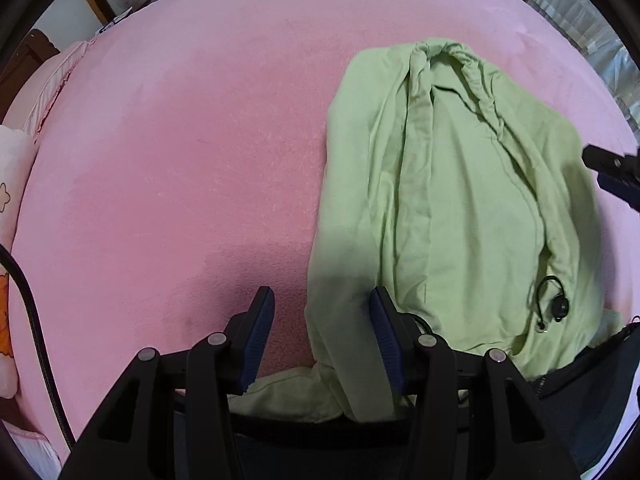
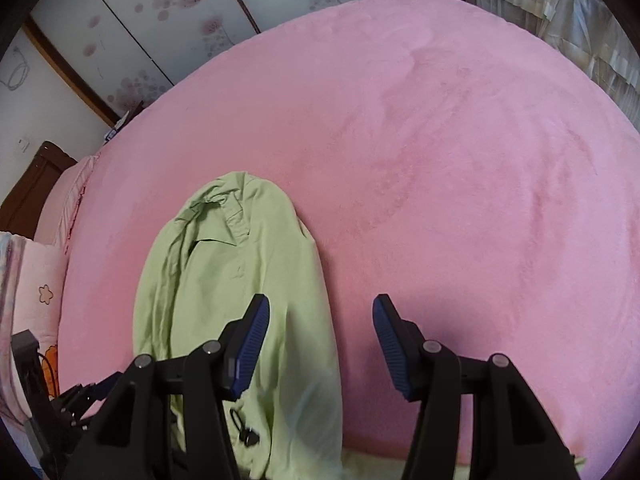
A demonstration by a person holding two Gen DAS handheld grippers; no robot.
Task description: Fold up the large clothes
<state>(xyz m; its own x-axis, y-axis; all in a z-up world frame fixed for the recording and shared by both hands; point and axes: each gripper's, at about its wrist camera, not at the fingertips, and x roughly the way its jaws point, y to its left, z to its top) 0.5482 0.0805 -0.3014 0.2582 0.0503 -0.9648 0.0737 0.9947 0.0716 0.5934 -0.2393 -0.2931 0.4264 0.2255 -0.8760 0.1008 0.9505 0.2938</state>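
Note:
A light green jacket (image 1: 452,200) lies folded lengthwise on the pink bed cover (image 1: 180,140), collar end away from me. A black cord with a toggle (image 1: 554,306) rests near its hem. My left gripper (image 1: 322,320) is open low over the jacket's near left edge; cloth runs between the fingers, and the pads do not press it. My right gripper (image 2: 320,312) is open over the jacket's (image 2: 224,264) right edge, with pink cover (image 2: 440,160) under its right finger. The right gripper's tip (image 1: 608,172) also shows in the left wrist view, at the right rim.
A cartoon-print pillow (image 1: 8,200) and a black cable (image 1: 36,320) lie at the bed's left side. Pale curtains (image 1: 580,20) hang beyond the far right. Flowered sliding doors (image 2: 160,20) and a brown headboard (image 2: 36,184) stand behind the bed. A person's dark clothing (image 1: 600,392) is close by.

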